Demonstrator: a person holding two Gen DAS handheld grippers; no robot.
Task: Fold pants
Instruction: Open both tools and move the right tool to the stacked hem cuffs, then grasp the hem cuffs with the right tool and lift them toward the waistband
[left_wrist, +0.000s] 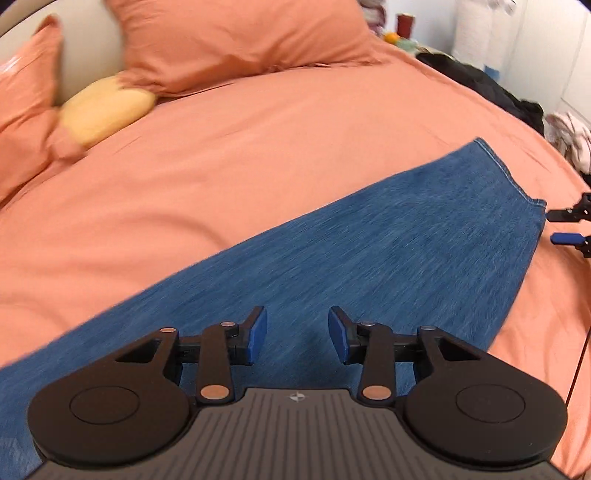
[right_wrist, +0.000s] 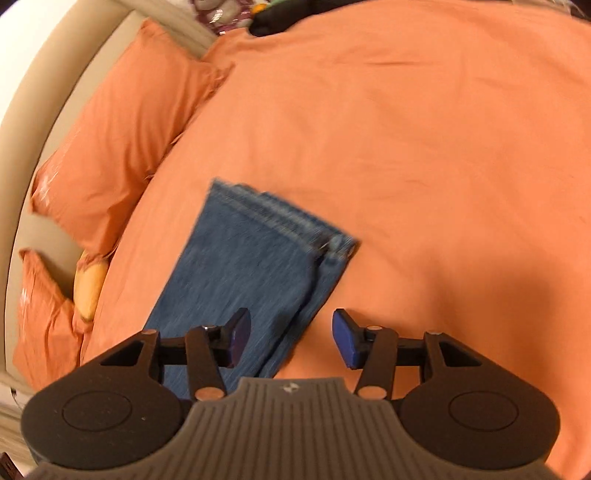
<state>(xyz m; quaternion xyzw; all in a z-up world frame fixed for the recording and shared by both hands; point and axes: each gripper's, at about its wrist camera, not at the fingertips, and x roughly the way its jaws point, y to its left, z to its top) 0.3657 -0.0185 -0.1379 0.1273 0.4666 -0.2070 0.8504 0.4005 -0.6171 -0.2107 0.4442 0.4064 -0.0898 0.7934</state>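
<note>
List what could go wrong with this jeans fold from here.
1. Both grippers, left and right, hover open over the jeans with nothing held; a shallow pinch could catch only the top layer and pull the stacked legs apart.
2. The hems already lie slightly offset, so the next fold may come out uneven.
3. The soft duvet could bunch into the jaws.

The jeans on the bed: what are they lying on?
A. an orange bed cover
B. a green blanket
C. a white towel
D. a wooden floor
A: the blue jeans lie flat on the orange bed cover, which shows all around them.
</note>
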